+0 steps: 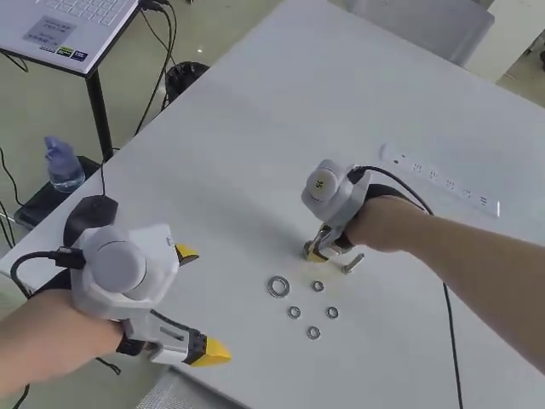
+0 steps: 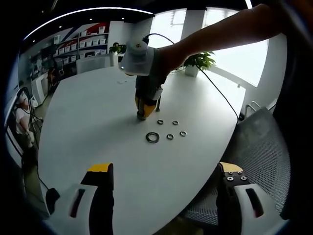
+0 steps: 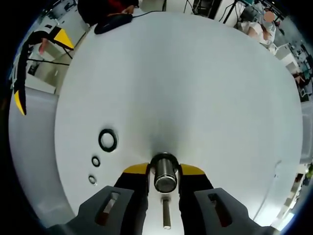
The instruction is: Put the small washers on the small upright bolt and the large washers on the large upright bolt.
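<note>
My right gripper points down at the white table and is shut on the large bolt, which I see end-on between its yellow fingertips. The small bolt lies on its side just beside it. One large washer lies flat in front of the gripper, with several small washers scattered to its right. My left gripper hovers open near the table's front edge, a good way from the washers. The right gripper stands behind them in the left gripper view.
A white power strip lies on the table behind the right arm. Off the table's left side are a laptop on a stand, a water bottle and cables. A mesh chair stands at the table's near edge.
</note>
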